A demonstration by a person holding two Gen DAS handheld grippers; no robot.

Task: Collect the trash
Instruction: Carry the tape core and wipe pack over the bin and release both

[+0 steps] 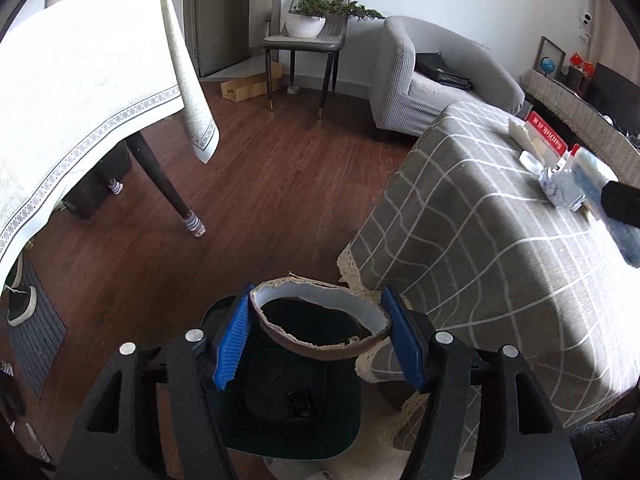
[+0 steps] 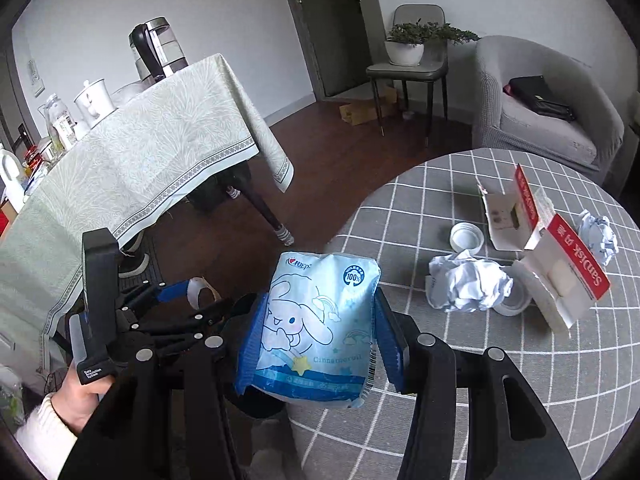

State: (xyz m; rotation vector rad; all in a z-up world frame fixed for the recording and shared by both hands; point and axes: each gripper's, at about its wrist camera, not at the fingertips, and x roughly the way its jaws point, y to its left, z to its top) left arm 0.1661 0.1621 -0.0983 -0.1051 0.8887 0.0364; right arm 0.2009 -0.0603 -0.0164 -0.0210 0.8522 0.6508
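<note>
My left gripper (image 1: 320,328) is shut on a broken brown coconut shell (image 1: 320,320) with a white inner rim, held above a dark bin (image 1: 296,408) beside the round table. It also shows in the right wrist view (image 2: 192,292). My right gripper (image 2: 320,328) is shut on a light blue tissue pack (image 2: 316,320) with a cartoon dog, at the table's near edge. On the grey checked tablecloth (image 2: 480,360) lie crumpled white paper (image 2: 468,284), a white lid (image 2: 466,236), an open red and white carton (image 2: 560,272) and a second paper ball (image 2: 598,236).
A dining table with a pale cloth (image 2: 160,148) stands to the left, with a kettle (image 2: 156,48) and jars on it. A grey armchair (image 2: 548,120) and a chair holding a potted plant (image 2: 408,48) stand at the back. Wooden floor (image 1: 248,184) lies between.
</note>
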